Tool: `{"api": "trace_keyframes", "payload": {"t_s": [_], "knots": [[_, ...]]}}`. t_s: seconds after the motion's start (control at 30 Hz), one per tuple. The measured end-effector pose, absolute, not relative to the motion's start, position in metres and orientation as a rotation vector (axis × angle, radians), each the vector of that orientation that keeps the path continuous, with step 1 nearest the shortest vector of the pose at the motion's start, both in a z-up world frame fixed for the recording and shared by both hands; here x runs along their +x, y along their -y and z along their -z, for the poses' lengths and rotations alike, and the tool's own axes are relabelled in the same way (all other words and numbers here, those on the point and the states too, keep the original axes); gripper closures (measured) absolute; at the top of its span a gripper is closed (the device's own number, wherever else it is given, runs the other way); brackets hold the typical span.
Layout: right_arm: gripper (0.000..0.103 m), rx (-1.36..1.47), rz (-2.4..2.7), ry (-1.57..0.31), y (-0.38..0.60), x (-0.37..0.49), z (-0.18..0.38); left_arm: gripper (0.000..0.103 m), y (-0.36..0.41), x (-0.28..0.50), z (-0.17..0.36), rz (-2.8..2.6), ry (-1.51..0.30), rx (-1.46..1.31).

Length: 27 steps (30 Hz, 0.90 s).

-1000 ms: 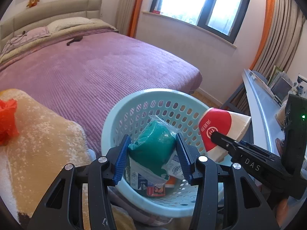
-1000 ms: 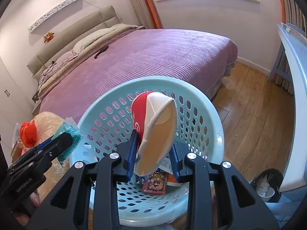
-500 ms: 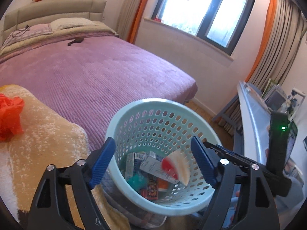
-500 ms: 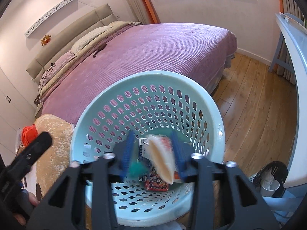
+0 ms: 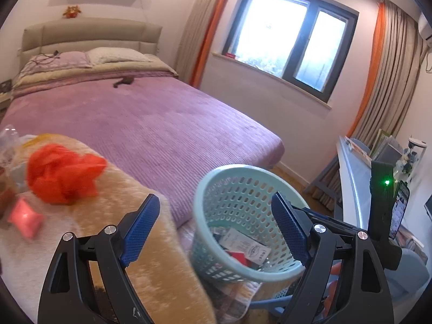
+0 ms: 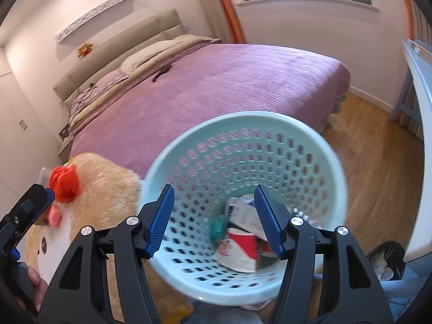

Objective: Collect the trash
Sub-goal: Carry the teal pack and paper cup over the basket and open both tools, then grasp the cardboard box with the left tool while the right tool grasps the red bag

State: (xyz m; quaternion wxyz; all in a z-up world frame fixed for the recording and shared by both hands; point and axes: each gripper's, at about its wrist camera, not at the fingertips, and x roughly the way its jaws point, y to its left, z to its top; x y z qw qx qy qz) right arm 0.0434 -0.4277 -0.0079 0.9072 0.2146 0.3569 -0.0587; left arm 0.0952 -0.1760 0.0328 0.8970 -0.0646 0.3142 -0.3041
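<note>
A pale blue perforated basket stands beside the bed. Inside lie a red-and-white paper cup, a green bag and white packets. My left gripper hangs above and left of the basket; its jaws are opening and nothing is between them. Over the basket's mouth my right gripper is open and holds nothing. A crumpled orange-red plastic bag and a pink packet lie on a fuzzy beige blanket.
A purple bed fills the space behind the basket. To the right runs a white desk, with a phone near it. Wooden floor and a small dark bin sit on the right.
Both grippers opened: the green bag left the left one, the paper cup left the right one, and both now lie in the basket. Both grippers rose; the left swung toward the blanket.
</note>
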Motion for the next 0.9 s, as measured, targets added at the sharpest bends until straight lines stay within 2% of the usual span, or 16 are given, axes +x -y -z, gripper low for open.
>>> {"api": "trace_keyframes", "payload": {"t_s": [0.4,0.53,0.63,0.8,0.87,0.9], "knots": [[0.045,0.256,-0.103,-0.724,0.3,0.077,-0.015,0.021,0.066,0.098,-0.051,0.408,-0.576,-0.104],[0.045,0.197,-0.18,-0.713,0.257,0.094,-0.025,0.025,0.012,0.106,-0.048,0.319,-0.584,-0.125],[0.035,0.174,-0.217,-0.707,0.231,0.115,-0.03,0.029,-0.025,0.116,-0.041,0.269,-0.607,-0.172],[0.032,0.141,-0.236,-0.668,0.202,0.15,-0.036,0.032,-0.072,0.133,-0.029,0.223,-0.645,-0.289],[0.022,0.143,-0.226,-0.645,0.194,0.164,-0.036,0.035,-0.079,0.142,-0.02,0.225,-0.687,-0.319],[0.021,0.141,-0.223,-0.633,0.192,0.169,-0.035,0.037,-0.08,0.145,-0.016,0.228,-0.702,-0.329]]}}
